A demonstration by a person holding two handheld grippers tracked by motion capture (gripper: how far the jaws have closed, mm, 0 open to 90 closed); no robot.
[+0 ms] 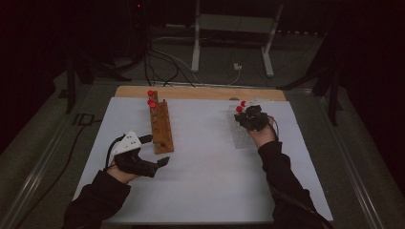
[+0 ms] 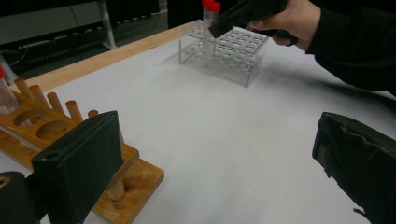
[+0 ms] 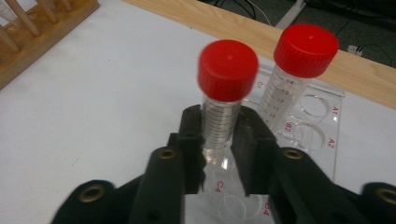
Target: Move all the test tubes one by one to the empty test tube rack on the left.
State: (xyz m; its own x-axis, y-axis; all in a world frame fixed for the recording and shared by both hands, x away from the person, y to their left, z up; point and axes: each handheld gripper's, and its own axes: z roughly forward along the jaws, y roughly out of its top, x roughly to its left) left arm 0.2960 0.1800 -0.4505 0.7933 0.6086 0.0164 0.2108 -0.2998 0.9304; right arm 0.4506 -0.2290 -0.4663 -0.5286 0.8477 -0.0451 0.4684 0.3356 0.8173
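Observation:
My right gripper [image 3: 219, 128] is shut on a clear tube with a red cap [image 3: 228, 70], gripping its body just below the cap. The tube stands upright over the clear plastic rack [image 3: 327, 121]; its lower end is hidden behind the jaws. A second red-capped tube [image 3: 306, 50] stands in the rack just behind it. In the high view this gripper [image 1: 251, 118] is at the rack's far end [image 1: 241, 138]. My left gripper [image 1: 155, 150] is open with nothing between its jaws, at the near end of the wooden rack [image 1: 161, 126].
Two red-capped tubes [image 1: 151, 102] stand at the far end of the wooden rack, whose pegs [image 2: 51, 100] rise beside my left jaw. A white mat [image 1: 205, 176] covers the table, with a wooden strip [image 1: 200, 92] along its far edge. Cables and a stand lie on the floor beyond.

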